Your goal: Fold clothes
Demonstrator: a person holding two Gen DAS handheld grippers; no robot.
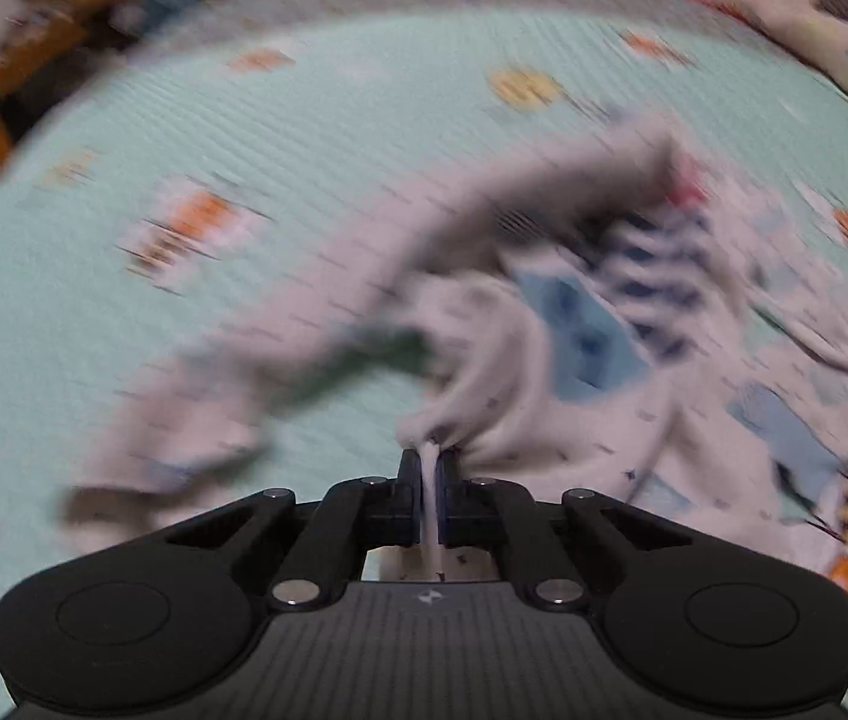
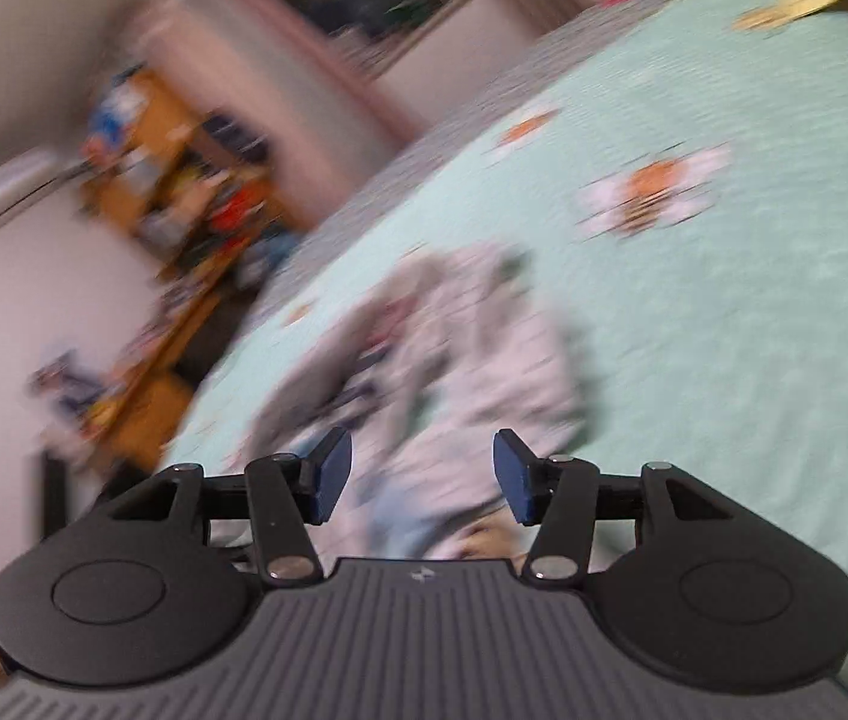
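Pinching a fold of the pale printed garment [image 1: 484,312], the left tool [image 1: 430,468] sits at its near edge on the bed [image 1: 303,120]; the right tool [image 2: 420,468], spread and empty, hovers just short of the cloth ahead

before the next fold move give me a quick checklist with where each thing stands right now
1. Left gripper shut on the white garment: ok, fabric is pinched between its pads.
2. Right gripper free to take a second hold: ok, jaws apart, nothing between them.
3. Garment lying flat: not ok, it is bunched and twisted on the mint bedspread.
4. Which edge or corner the left gripper holds: cannot tell, too blurred.
5. Bare bedspread beside the garment to lay it out: ok.
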